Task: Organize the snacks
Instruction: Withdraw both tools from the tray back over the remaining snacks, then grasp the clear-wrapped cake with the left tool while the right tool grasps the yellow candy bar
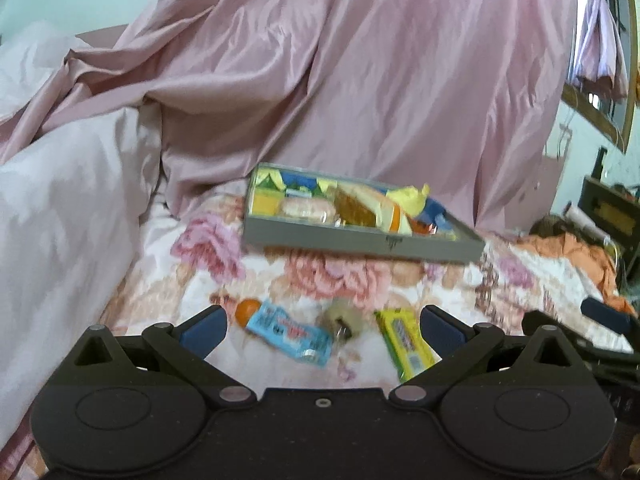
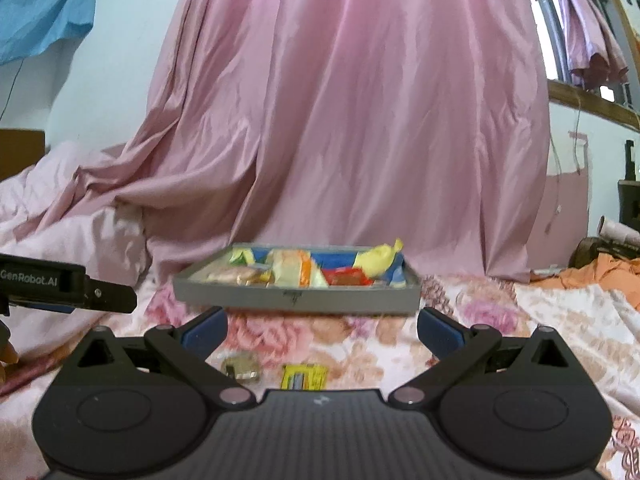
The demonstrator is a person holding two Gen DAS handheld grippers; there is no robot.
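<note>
A grey tray (image 1: 360,242) full of several snack packets sits on the floral bedsheet; it also shows in the right wrist view (image 2: 296,295). My left gripper (image 1: 322,326) is open and empty above three loose snacks: a light blue packet (image 1: 290,334), a small silver-grey wrapped piece (image 1: 344,318) and a yellow-green packet (image 1: 404,340). My right gripper (image 2: 322,330) is open and empty, with the silver piece (image 2: 240,366) and the yellow packet (image 2: 304,376) just below it. The right gripper's tip shows in the left wrist view (image 1: 608,314).
A pink curtain (image 2: 344,120) hangs behind the tray. A rumpled pale pink duvet (image 1: 60,200) lies at the left. Orange cloth (image 2: 600,276) and dark furniture (image 1: 612,208) are at the right. The left gripper's body (image 2: 68,284) shows at the left of the right wrist view.
</note>
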